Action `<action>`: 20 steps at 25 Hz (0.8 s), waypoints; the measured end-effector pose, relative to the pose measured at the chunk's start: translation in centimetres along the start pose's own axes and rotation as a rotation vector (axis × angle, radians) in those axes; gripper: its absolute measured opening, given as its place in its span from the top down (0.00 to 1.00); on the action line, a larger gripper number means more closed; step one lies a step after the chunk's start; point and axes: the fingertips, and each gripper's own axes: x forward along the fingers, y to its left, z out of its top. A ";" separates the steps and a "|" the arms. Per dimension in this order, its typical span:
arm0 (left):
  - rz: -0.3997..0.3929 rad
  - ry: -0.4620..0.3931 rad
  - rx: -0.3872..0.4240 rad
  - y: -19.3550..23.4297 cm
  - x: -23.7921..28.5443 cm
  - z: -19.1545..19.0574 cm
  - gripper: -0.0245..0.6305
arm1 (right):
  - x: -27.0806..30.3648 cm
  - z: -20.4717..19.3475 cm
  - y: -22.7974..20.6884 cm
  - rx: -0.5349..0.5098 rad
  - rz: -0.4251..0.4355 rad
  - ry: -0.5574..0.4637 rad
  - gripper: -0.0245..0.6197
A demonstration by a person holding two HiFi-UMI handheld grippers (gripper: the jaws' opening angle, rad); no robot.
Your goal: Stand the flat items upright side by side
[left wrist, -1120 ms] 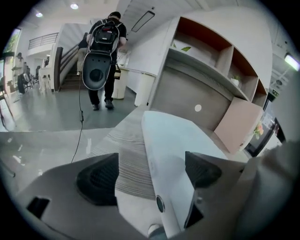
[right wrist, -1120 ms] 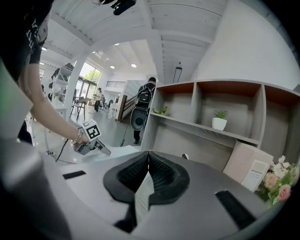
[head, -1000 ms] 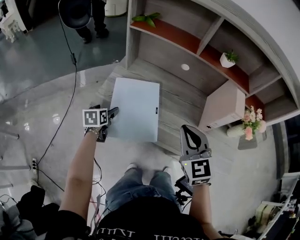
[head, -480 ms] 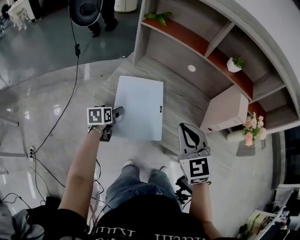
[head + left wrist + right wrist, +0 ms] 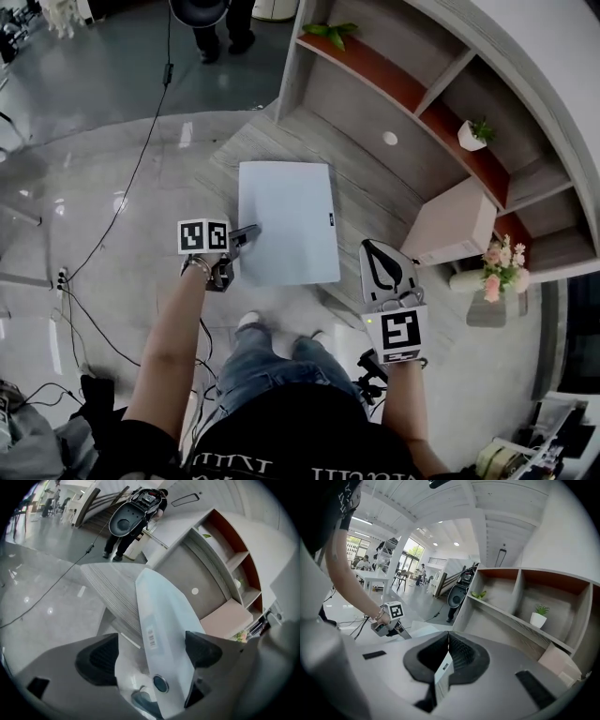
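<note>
Nearest in, the right gripper hangs at the person's right with its tips closed together on nothing (the white sliver showing through the loop behind its tips looks like the file beyond, not a thing held). The left gripper is at the near left corner of the white file, jaws spread wide and straddling that corner. In the left gripper view the file's narrow edge, with a barcode label and a finger hole, runs up between the pads. The left pad stands clear of it with floor showing in the gap, and the right pad sits just beside the broad face, touching or not I cannot tell. I read this as no clamp yet.

The file lies flat, broad face up, on the wood-grain platform at the foot of the shelf unit. Its long axis runs away from the person toward the shelves. The file lies ahead and to the right of the left gripper, plainly the nearer one, and the right gripper is well apart, off the file's near right corner. Standing it up likely means closing across its thickness here and tipping it onto an edge.

Further right on the platform a beige box sits against the unit, the likely neighbour for the file
</note>
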 end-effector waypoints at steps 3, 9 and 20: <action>-0.043 0.007 -0.072 -0.9 0.3 -1.6 0.27 | -0.7 0.0 -0.6 0.001 0.000 0.003 0.94; -0.169 0.052 -0.140 -3.4 1.5 -4.6 0.27 | -1.6 -0.6 -1.0 0.006 0.000 0.000 0.94; -0.503 0.084 -0.274 -8.3 3.2 -8.5 0.31 | -2.7 -3.2 -1.3 -0.012 -0.006 0.073 0.94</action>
